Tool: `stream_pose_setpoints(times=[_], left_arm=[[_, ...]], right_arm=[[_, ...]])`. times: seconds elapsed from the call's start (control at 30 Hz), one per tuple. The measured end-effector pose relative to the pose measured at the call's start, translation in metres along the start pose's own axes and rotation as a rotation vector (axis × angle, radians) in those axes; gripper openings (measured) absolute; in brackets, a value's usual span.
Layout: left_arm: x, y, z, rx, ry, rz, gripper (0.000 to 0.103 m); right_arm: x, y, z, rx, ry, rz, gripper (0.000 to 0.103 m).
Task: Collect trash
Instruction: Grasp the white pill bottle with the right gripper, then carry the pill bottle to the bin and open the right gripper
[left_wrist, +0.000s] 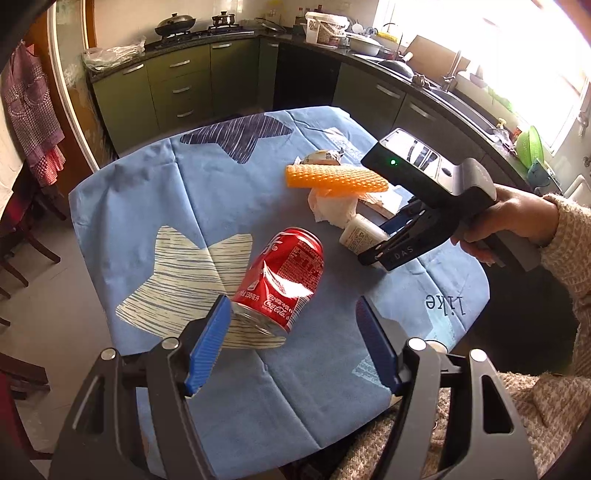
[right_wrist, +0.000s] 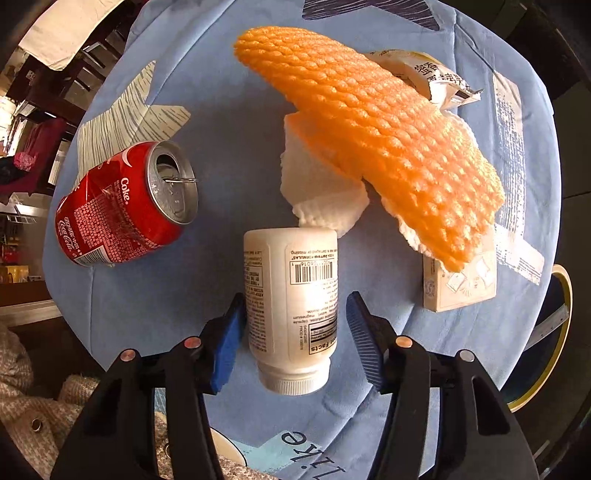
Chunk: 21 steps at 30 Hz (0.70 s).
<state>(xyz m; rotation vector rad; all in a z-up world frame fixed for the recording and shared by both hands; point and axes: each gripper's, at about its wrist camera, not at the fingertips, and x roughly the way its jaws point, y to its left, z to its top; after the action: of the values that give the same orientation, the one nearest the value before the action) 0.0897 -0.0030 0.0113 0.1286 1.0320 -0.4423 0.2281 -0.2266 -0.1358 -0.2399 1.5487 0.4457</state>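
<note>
On blue tablecloth (left_wrist: 207, 192): R gripper (right_wrist: 295, 328) is straddling white pill bottle (right_wrist: 291, 306), jaws part-open, not gripping; L gripper (left_wrist: 291, 325) is hovering open by dented Coke can (left_wrist: 280, 277).

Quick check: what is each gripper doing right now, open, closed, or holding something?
Left gripper: open, holding nothing; the dented red can lies just ahead of its jaws.
Right gripper: open around the white bottle, pads not yet pressing on it.
</note>
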Motion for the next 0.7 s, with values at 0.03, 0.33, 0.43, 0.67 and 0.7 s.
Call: stream_pose_setpoints(times=[0.03,0.33,0.43,0.67,0.7], left_arm=[[0.002,-0.002,0.001,0.005,0.003,0.0,0.067],[0.02,-0.028,0.012,0.071,0.044,-0.021,0.067],[0.027,-0.038,0.019,0.099,0.055,-0.025,0.067],[0.046,-0.071,0.036,0.162,0.076,-0.063,0.067],[0.049,-0.078,0.037,0.172,0.08,-0.071,0.067]], right_arm=[[0.002,0.001,0.0,-0.002,-0.002,0.008,0.049],[-0.023,-0.007,-0.032,-0.022,-0.082,0.09,0.047],[-0.046,-0.027,-0.053,0.008,-0.132,0.115,0.047],[-0.097,-0.168,-0.102,0.31,-0.249,0.032,0.047],[-0.097,-0.194,-0.11,0.367,-0.252,0.012,0.047]])
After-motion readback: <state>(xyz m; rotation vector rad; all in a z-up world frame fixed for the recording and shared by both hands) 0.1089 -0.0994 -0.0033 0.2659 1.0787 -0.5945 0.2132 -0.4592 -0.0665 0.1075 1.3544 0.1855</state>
